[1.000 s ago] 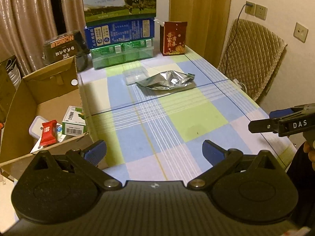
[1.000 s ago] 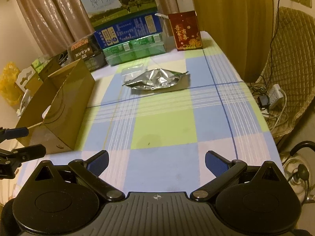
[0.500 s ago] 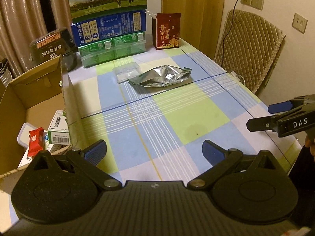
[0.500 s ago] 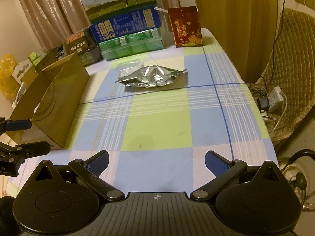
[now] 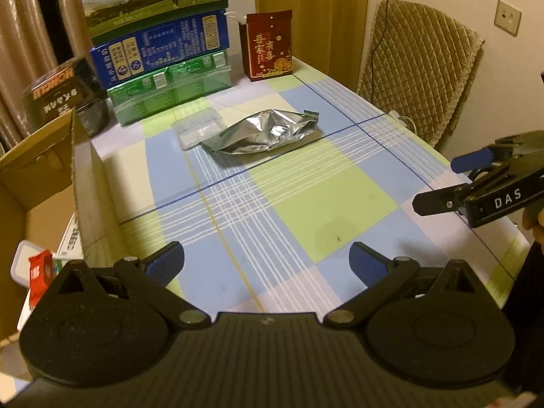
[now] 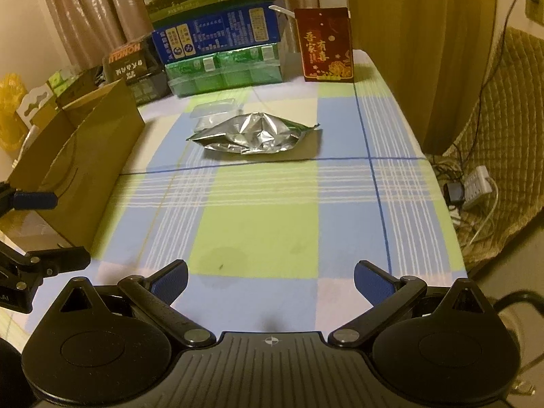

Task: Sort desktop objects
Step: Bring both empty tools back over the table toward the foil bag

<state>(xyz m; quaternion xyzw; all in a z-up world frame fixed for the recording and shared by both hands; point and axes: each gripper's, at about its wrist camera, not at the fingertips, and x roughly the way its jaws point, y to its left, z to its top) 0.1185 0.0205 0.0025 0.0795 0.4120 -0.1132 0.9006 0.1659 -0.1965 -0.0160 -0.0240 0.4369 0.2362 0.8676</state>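
A: What is seen around the two grippers?

B: Both are held above the near edge of the table (image 6: 258, 231), which is covered by a smooth checked cloth in blue, green and cream. The left gripper (image 5: 267, 260) is seen with its fingers spread wide and nothing between them; the same is seen for the right gripper (image 6: 270, 277). No object is touched by either.

A: Where is the thing to be sorted?

B: A crumpled silver foil pouch (image 5: 263, 134) is laid flat toward the far half of the table, well apart from both grippers. Just beside it, on its far left side, a shallow clear plastic tray (image 5: 197, 129) is placed (whether the two touch cannot be told).

A: Is something in the way?

B: The cloth between the grippers and the pouch is seen bare. At the left edge an open cardboard box (image 5: 44, 176) is placed, with small packets inside. Along the far edge stacked cartons are found: a green pack (image 6: 226, 71), a blue carton (image 6: 217, 35) on it, and a red box (image 6: 326, 46) upright near the far right corner. A quilted chair (image 5: 421, 78) is seen past the right edge.
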